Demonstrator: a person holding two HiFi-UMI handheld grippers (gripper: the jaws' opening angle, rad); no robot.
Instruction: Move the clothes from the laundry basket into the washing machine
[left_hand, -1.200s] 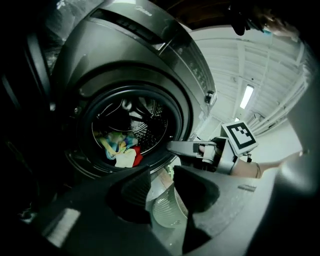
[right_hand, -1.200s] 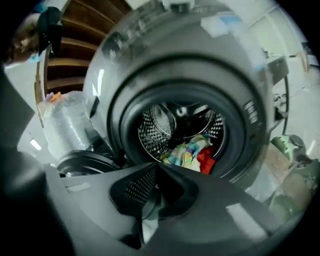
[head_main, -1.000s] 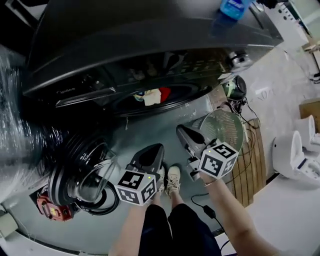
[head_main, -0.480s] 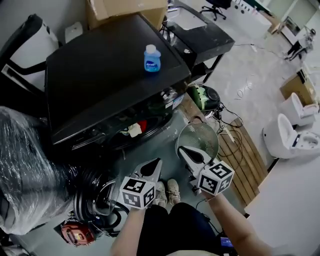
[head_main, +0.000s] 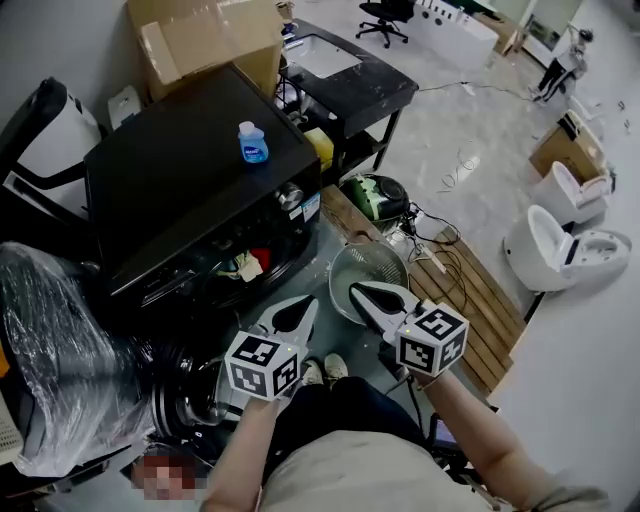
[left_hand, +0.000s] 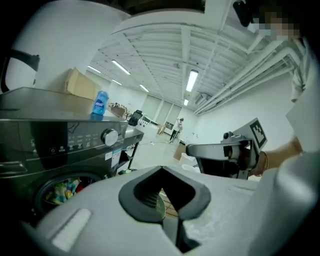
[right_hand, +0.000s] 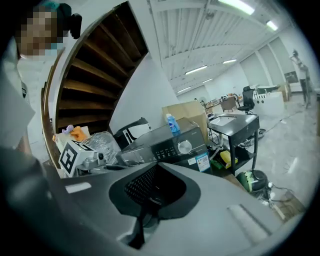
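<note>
Both grippers are held up in front of the washing machine (head_main: 190, 170), neither at work on cloth; the left gripper (head_main: 303, 303) has its fingers pressed together on nothing; the right gripper (head_main: 358, 292) is likewise closed and bare. The laundry basket (head_main: 345, 270), a round tub of fine pale mesh on a thin rim, stands on the floor (head_main: 470, 160) just beside the machine, with no garment I can make out inside; the clothes (head_main: 250, 265), a soft crumpled mix of red, white and yellow, lie in the dark drum mouth. Loading looks finished; the next move probably calls for swinging shut the round door (head_main: 190, 395), glossy, hard and glass-bowled, which hangs open at lower left.
</note>
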